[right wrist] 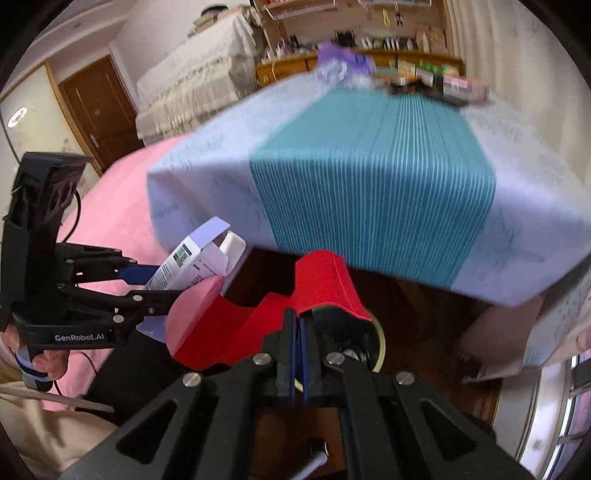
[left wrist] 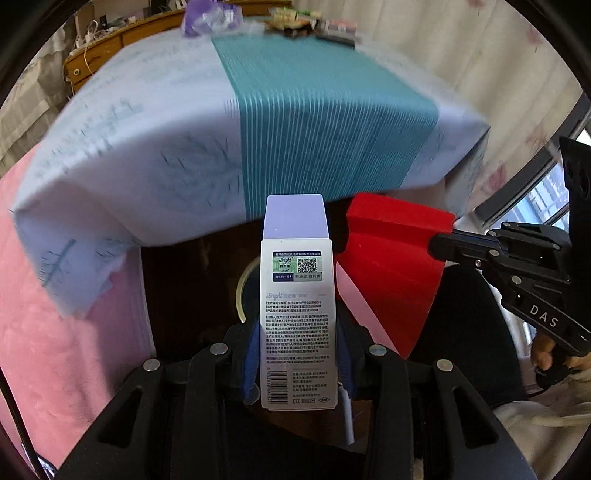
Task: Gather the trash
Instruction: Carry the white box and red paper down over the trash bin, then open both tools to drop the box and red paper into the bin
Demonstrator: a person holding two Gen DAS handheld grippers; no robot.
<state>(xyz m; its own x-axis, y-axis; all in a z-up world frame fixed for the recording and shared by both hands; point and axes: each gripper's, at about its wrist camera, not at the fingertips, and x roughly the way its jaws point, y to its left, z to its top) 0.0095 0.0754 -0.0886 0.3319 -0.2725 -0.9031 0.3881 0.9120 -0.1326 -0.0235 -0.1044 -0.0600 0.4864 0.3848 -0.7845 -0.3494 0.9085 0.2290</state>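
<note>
The left gripper is clamped on a tall white-and-lilac printed cardboard carton (top flap open), held below the edge of the table with its pale blue and teal-striped cloth. The right gripper pinches a curled red cardboard sheet just beside the carton.

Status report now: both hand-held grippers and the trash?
Left hand-held gripper shut on white box. Right hand-held gripper shut on red packaging. Nothing blocking.

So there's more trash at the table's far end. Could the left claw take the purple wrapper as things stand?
Probably not: the left claw is shut on a white printed carton, and the crumpled purple wrapper lies across the whole striped tablecloth.
</note>
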